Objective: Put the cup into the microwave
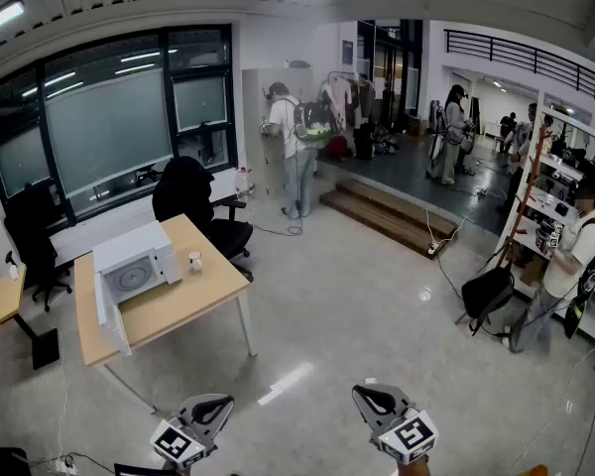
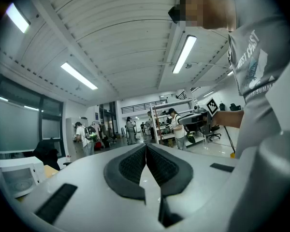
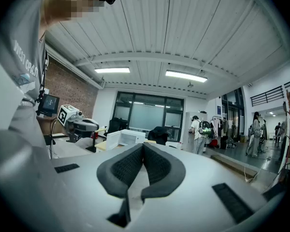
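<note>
A white microwave (image 1: 134, 271) stands on a wooden table (image 1: 193, 300) at the left of the head view, its door swung open toward the table's front. A small white cup (image 1: 194, 260) sits upright on the table just right of the microwave. Both grippers are far from the table, low at the bottom of the head view. My left gripper (image 1: 213, 403) is shut with nothing between its dark pads (image 2: 130, 166). My right gripper (image 1: 373, 394) is also shut and empty, its pads (image 3: 157, 166) pressed together. The microwave (image 3: 121, 138) shows small and distant in the right gripper view.
A black office chair (image 1: 193, 201) stands behind the table, and a small side desk (image 1: 0, 300) sits at the far left. Low wooden steps (image 1: 387, 216), a black bag (image 1: 486, 291) and shelving (image 1: 550, 201) lie to the right. Several people stand about the room.
</note>
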A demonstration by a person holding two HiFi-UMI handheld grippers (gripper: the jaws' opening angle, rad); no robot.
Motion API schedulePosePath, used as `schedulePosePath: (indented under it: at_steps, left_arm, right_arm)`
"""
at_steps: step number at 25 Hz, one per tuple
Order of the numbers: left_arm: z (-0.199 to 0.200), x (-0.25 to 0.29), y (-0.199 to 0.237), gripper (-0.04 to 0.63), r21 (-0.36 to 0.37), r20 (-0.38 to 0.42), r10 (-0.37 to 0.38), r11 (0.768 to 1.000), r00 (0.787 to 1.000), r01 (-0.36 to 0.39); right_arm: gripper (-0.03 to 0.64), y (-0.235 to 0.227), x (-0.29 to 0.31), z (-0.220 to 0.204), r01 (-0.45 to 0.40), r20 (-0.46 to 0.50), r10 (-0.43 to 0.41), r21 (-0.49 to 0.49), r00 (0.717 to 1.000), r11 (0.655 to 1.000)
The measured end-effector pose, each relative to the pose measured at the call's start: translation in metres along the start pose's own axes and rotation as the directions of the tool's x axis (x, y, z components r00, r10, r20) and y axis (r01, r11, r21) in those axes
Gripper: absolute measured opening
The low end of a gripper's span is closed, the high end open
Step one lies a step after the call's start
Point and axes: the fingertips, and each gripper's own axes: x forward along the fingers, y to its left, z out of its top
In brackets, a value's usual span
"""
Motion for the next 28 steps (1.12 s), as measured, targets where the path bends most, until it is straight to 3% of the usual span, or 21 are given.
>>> schedulePosePath:
  at_steps: [14, 21, 28]
  left_arm:
    - [-0.003, 0.015, 0.004, 0.021, 0.022, 0.008, -0.006, 1.0, 1.0, 0.005]
    - [-0.004, 0.015, 0.016, 0.021, 0.017, -0.011, 0.007, 1.0, 1.0, -0.007]
    - [-0.005, 0.014, 0.012, 0.021, 0.029, -0.023, 0.035, 0.999, 0.999, -0.034]
  right_arm:
    - [0.018, -0.015, 0.003, -0.009, 0.007, -0.007, -0.007, 0.032, 1.0, 0.999]
    - [0.02, -0.02, 0.016, -0.005, -0.016, 0.039, 0.014, 0.073, 0.999, 0.997]
    - [0.02, -0.027, 0.024, -0.007, -0.036, 0.044, 0.033, 0.053, 0.998, 0.998]
